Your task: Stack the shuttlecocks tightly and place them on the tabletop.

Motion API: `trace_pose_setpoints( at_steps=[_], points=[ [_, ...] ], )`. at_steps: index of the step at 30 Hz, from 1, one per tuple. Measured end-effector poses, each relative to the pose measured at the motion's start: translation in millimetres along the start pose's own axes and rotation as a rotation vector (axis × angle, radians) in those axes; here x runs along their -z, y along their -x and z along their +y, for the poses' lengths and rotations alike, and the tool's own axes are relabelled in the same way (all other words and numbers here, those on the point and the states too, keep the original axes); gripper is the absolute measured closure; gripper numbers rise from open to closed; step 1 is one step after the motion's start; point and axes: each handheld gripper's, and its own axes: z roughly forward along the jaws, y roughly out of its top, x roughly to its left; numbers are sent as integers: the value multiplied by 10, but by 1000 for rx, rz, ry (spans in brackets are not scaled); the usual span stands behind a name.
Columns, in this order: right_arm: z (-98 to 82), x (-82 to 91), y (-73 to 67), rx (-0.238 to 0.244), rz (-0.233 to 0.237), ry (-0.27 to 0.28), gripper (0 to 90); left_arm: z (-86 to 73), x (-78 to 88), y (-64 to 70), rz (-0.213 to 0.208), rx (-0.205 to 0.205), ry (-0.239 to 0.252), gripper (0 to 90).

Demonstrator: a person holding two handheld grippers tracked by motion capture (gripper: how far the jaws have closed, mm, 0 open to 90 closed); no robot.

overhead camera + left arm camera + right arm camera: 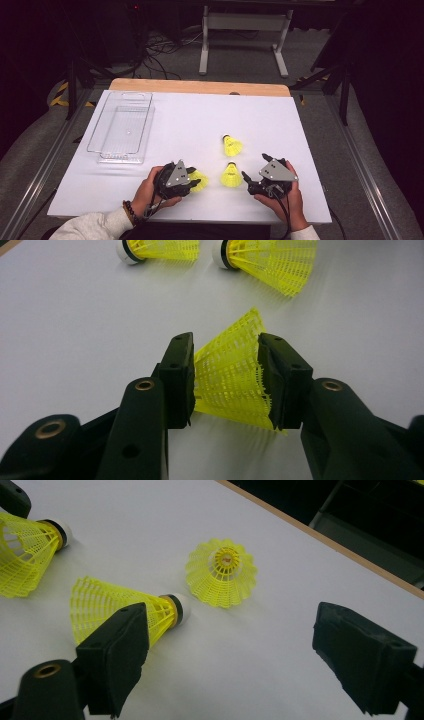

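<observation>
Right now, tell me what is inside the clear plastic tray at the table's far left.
The clear plastic tray holds nothing that shows; the white table cover is visible through its base. All three yellow shuttlecocks lie outside it, one pinched by the left gripper.

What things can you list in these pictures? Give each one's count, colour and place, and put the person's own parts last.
shuttlecocks: three, yellow; one between the left jaws, one at mid-table, one nearer the right gripper
tray: one, clear, left side of the table, nothing in it
table: one, white top with a wooden far edge
frame: one, white, on the floor beyond the table
cables: several, dark, on the floor
left gripper: black, pads pressing the shuttlecock's skirt
right gripper: black, jaws wide apart
hands: two, left, right, near edge
</observation>
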Motion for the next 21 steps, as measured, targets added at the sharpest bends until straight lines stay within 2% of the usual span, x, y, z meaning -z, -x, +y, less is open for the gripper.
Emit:
trace_pose_setpoints(
  at_steps=[7,10,11,15,17,19,21],
  points=[
    [-2,-7,-4,1,7,-3,158,4,3,7,-4,-9,-6,587],
    [-1,-4,-7,4,9,-1,158,7,3,4,4,-6,-4,571],
    [-1,-4,-7,4,9,-1,158,7,3,4,4,-6,-4,529],
    [-1,-8,-11,3,12,-7,161,19,11,-19,12,-5,-1,523],
    [-1,-12,-9,5,11,-10,162,37,-9,-44,27,-18,-20,518],
    [-1,-14,-7,6,9,-12,163,49,-18,-44,23,-25,-32,533],
    [-4,-21,-6,6,15,-16,167,80,-32,-36,45,-38,-61,581]
  ],
)
